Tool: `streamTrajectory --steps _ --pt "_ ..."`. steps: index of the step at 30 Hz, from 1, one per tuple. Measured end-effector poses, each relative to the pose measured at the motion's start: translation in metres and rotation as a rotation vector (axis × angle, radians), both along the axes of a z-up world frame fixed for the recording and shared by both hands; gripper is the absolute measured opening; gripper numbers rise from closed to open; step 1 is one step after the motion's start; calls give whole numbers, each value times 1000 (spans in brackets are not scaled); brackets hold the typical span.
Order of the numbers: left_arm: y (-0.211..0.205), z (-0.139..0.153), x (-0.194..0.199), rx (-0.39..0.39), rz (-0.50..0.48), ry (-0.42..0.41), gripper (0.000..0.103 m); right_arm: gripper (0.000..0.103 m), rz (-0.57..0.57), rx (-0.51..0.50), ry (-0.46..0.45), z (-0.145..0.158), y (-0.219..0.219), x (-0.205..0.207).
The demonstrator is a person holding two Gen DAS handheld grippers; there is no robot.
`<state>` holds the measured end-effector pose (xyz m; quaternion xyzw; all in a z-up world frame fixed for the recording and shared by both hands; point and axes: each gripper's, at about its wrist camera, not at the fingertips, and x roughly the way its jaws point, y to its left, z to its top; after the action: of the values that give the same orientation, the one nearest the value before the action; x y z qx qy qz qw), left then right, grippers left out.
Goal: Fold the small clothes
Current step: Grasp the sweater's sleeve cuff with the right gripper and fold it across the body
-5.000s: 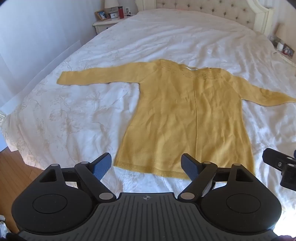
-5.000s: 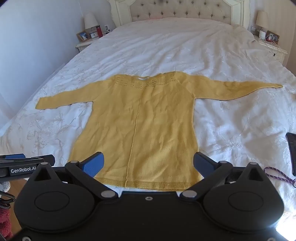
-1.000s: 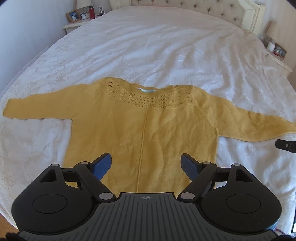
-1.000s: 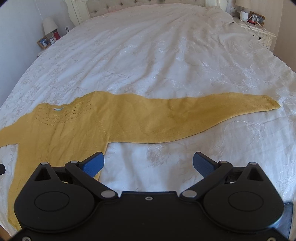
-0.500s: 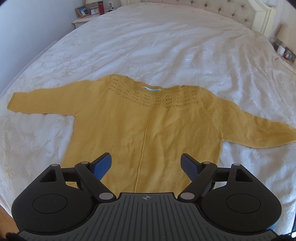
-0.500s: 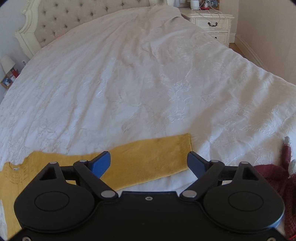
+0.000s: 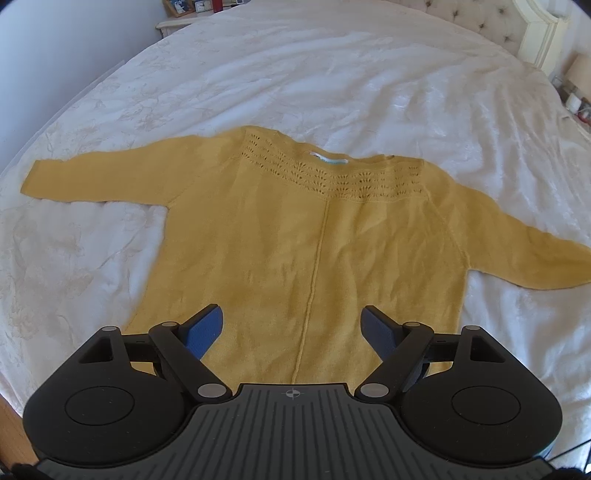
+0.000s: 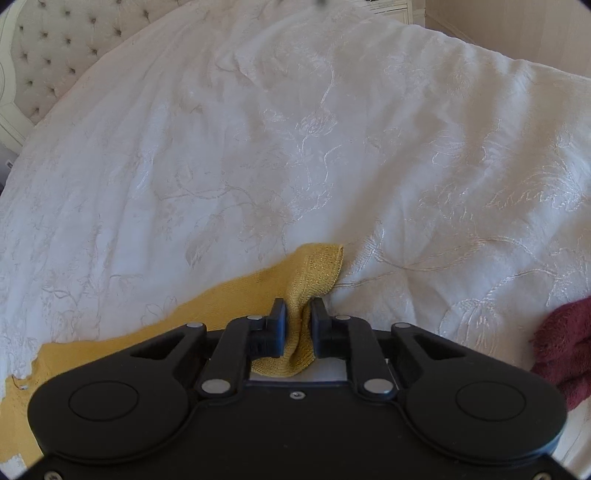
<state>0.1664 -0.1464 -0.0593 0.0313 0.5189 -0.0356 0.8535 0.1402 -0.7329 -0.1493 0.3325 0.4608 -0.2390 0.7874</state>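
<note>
We see a yellow knitted sweater (image 7: 314, 236) laid flat on a white embroidered bedspread (image 7: 332, 74), neckline toward the tufted headboard (image 8: 40, 44) and hem toward the left wrist camera. A lace-pattern yoke runs across the chest, and a straight seam runs down the middle of the body. One sleeve (image 7: 99, 173) extends flat toward the left edge of the left wrist view; the other sleeve extends toward its right edge and leaves the picture there.

The left tool (image 7: 293, 326) hangs over the lower body of the sweater. We see its blue-padded fingers (image 7: 205, 328) standing wide apart, with nothing between them and no contact with the knit that we can make out.

The right tool (image 8: 297, 314) has just been closing, and its jaws now stand nearly together on the cuff (image 8: 314, 273) of the right-hand sleeve. We see the cuff fabric bunched and pinched upright between the two pads, its end folding over beyond the fingertips, while the remaining sleeve lies flat on the bedspread toward the lower left of the right wrist view.

A dark red fuzzy cloth (image 8: 565, 354) lies at the right edge of that view, apart from the sweater. A nightstand (image 7: 184, 20) with small items stands beside the bed, in the upper left of the left wrist view.
</note>
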Motion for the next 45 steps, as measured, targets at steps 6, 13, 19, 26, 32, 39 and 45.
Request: streamTrajectory --steps 6,13,19,26,32,39,45 --pt "31 -9 12 -30 -23 -3 81 18 31 -11 -116 47 51 16" --pt "91 -16 36 -7 -90 -33 81 18 215 3 -276 114 203 72" --pt "161 -21 61 13 -52 -39 81 18 421 94 -353 127 351 135" --pt "228 -30 85 14 23 -14 81 18 591 155 -295 81 491 192" --pt "277 -38 103 5 100 -5 81 29 667 120 -184 37 566 218" --pt "334 -47 129 -66 216 -24 81 71 655 136 -226 30 605 203" --pt "393 -57 165 -191 247 -58 82 77 702 70 -207 41 615 180"
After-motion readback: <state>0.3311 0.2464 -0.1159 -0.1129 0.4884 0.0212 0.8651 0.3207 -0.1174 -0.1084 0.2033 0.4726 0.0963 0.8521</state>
